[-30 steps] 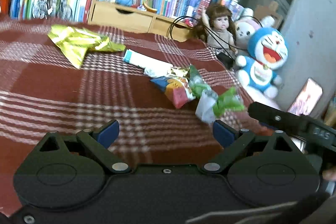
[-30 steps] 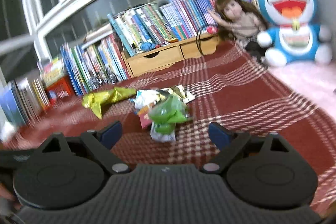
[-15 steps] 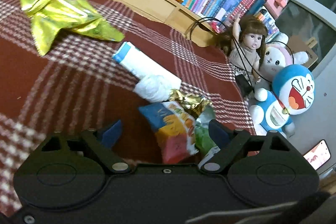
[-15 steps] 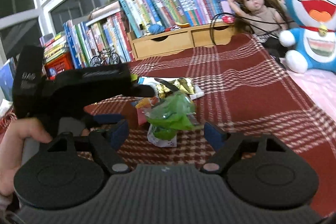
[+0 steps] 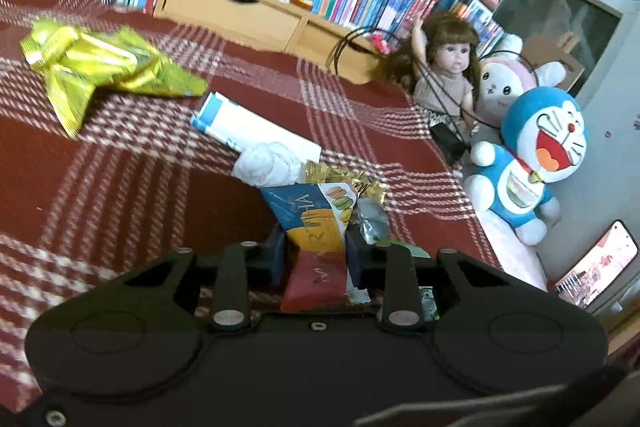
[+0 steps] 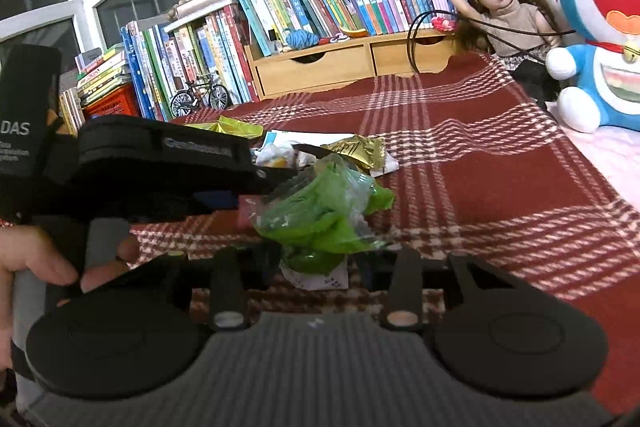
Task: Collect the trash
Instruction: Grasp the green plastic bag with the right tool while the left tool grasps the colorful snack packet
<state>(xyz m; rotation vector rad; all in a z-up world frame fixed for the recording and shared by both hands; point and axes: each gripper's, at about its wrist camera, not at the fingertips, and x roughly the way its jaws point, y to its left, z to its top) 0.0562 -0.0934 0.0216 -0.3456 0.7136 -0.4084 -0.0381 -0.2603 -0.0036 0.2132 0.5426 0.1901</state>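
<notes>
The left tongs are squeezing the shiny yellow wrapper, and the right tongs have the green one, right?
Not quite. In the left wrist view, the left tongs squeeze the colourful snack packet; the yellow wrapper lies untouched on the cloth. The right tongs do have the green wrapper.

Red plaid blanket (image 5: 120, 195) under scattered wrappers (image 5: 108, 67).

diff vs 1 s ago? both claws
Left claw moved forward into the trash pile and shut on the colourful snack packet; it was open and short of it before. Right claw closed in on the green wrapper and now pinches it. Unchanged: yellow-green wrapper, white carton, crumpled tissue and gold wrapper lie where they were on the plaid cloth.
</notes>
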